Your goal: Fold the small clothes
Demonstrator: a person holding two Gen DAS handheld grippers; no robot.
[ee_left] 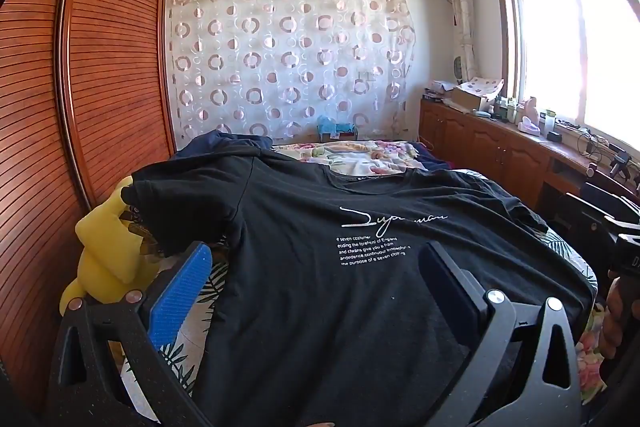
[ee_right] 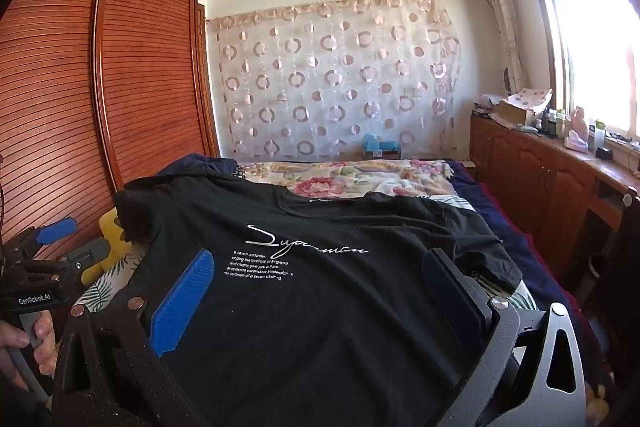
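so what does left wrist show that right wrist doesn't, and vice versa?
Only left wrist: the yellow plush toy nearly whole, and the left gripper with jaws open above the shirt.

Only right wrist: the person's left hand on the other gripper's handle, and the right gripper, also open.

Both: the black T-shirt spread flat, print up, the wooden wardrobe, and the circle-print curtain.

At 9 o'clock a yellow plush toy (ee_left: pixel 106 259) and the brown slatted wooden wardrobe (ee_left: pixel 80 87) crowd the bed edge; toward 12 o'clock the flowered quilt (ee_right: pixel 340 183) lies flat and open; at 3 o'clock stands a brown wooden cabinet (ee_right: pixel 540 171).
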